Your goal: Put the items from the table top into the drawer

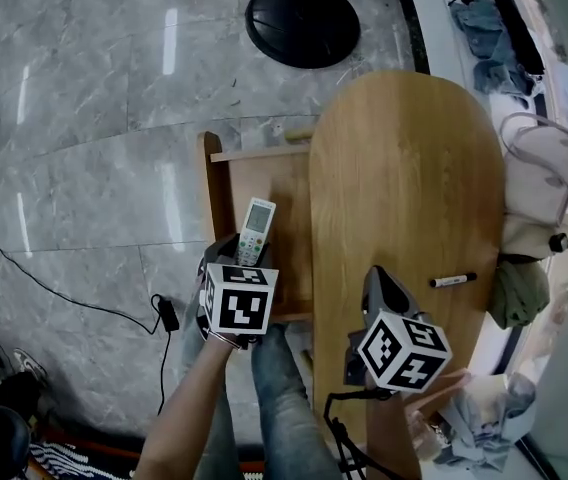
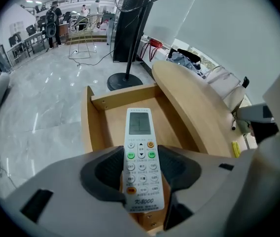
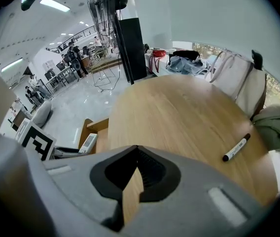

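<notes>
A white remote control (image 1: 256, 230) with a small screen and coloured buttons is gripped by its lower half in my left gripper (image 1: 239, 251), which is shut on it. It hangs over the open wooden drawer (image 1: 264, 183) at the table's left side. In the left gripper view the remote (image 2: 140, 125) juts forward from the pads (image 2: 111, 168) above the drawer's floor (image 2: 113, 120). My right gripper (image 1: 376, 280) is shut on nothing over the oval wooden table (image 1: 404, 188). A black-capped white marker (image 1: 452, 280) lies on the table to its right; the right gripper view shows the marker (image 3: 236, 147) too.
A black round fan base (image 1: 302, 22) stands on the grey floor beyond the drawer. Bags and clothes (image 1: 539, 168) crowd the table's right edge. A black cable and plug (image 1: 167, 313) lie on the floor at left. The person's knees (image 1: 284, 398) are beneath the drawer's front.
</notes>
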A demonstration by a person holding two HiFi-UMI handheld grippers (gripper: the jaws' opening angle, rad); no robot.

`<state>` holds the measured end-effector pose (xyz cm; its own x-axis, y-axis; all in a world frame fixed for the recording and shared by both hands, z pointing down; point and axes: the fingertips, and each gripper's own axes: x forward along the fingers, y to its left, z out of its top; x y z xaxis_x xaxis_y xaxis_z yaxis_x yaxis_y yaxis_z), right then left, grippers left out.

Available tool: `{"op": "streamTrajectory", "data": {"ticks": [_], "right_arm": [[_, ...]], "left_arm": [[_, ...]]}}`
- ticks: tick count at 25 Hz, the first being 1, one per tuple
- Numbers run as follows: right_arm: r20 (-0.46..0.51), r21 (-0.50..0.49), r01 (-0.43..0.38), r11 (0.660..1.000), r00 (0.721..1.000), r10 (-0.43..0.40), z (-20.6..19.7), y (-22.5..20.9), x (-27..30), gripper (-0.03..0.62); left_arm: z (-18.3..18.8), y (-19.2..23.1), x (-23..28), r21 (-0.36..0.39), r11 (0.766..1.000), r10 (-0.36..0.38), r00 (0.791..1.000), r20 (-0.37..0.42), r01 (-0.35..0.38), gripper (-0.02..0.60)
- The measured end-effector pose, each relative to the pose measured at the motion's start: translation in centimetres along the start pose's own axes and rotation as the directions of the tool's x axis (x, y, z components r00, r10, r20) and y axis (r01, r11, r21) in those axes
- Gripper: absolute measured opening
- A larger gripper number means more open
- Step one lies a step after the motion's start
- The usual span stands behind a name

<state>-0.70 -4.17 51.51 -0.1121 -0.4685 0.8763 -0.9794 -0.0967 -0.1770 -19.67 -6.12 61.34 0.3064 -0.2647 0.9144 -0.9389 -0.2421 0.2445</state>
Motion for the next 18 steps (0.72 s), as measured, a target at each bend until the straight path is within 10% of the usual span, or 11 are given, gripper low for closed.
{"op": "streamTrajectory", "data": {"ticks": [18], "right_arm": [[0.014, 0.059, 0.012, 0.998, 1.0, -0.013, 0.3, -2.4, -1.0, 0.005]], "left_arm": [[-2.0, -1.7, 1.1, -0.005, 0.996, -0.091, 0.992, -0.092, 0.091, 0.285]]}}
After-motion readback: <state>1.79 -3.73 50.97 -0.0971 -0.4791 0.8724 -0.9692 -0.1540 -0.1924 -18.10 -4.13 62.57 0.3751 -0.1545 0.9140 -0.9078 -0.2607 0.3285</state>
